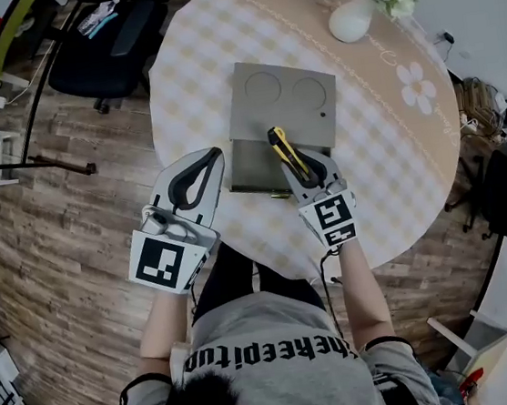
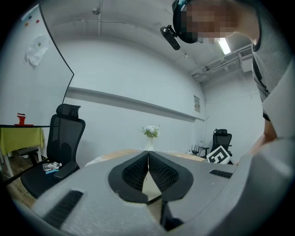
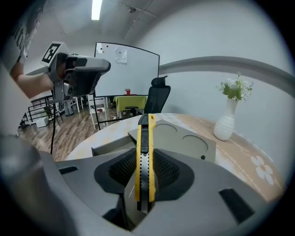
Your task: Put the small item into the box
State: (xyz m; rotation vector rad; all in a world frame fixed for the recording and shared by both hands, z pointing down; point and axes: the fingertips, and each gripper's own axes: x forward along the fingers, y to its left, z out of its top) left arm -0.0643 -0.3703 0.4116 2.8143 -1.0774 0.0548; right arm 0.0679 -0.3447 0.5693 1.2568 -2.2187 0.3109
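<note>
A grey box (image 1: 288, 93) with two round dents in its lid lies mid-table, its drawer (image 1: 254, 168) pulled out toward me. My right gripper (image 1: 296, 157) is shut on a yellow utility knife (image 1: 284, 152) and holds it over the drawer's right side. In the right gripper view the knife (image 3: 145, 156) sticks forward between the pads toward the box (image 3: 177, 138). My left gripper (image 1: 209, 161) is shut with nothing in it, its tips just left of the drawer at the table edge. In the left gripper view its pads (image 2: 148, 170) meet.
A white vase of flowers (image 1: 354, 12) stands at the far side of the round checked table (image 1: 393, 143). A black office chair (image 1: 105, 41) sits beyond the table's left edge on the wood floor. A whiteboard (image 3: 124, 69) stands behind it.
</note>
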